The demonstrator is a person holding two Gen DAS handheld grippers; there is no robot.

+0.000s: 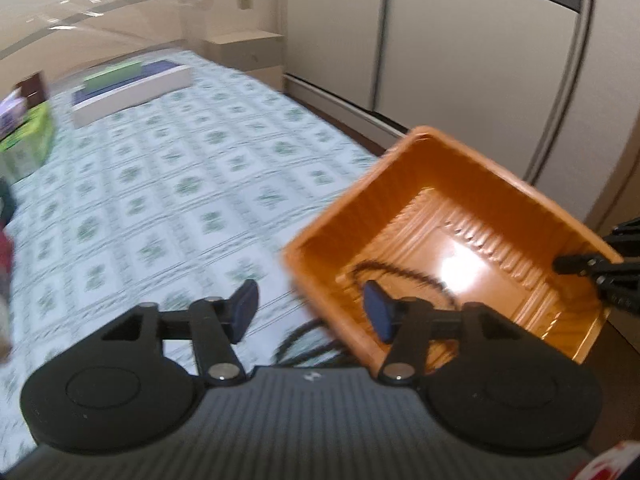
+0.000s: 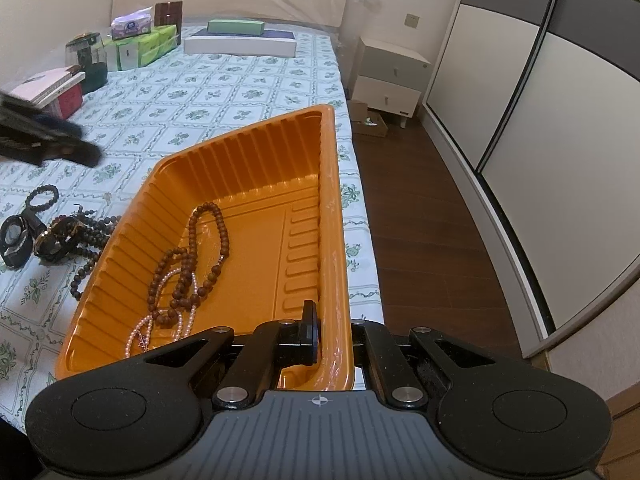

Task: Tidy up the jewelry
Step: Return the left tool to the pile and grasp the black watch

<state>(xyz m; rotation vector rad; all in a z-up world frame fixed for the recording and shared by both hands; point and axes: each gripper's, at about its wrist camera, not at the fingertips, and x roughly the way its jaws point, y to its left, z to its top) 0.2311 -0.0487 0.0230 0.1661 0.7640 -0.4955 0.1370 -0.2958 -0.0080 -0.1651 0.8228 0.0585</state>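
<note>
Right gripper point(image 2: 320, 340) clamps the orange tray's point(image 2: 256, 184) near rim at the bed's point(image 2: 224, 76) right edge, while the left gripper point(image 1: 312, 312), jaws apart and empty, is nearer the loose bracelets point(image 2: 64, 240) left of the tray.

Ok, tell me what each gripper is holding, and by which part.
The right gripper is shut on the orange tray, clamping its near right rim. The left gripper holds nothing; its jaws stand open.

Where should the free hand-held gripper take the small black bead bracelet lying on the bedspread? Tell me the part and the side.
Grip the small black bead bracelet across one arc of its ring, coming straight down from above. It lies flat as an open loop on the floral bedspread, so one finger can probably drop inside and one outside. Choose the far arc, away from the black watch.
</note>
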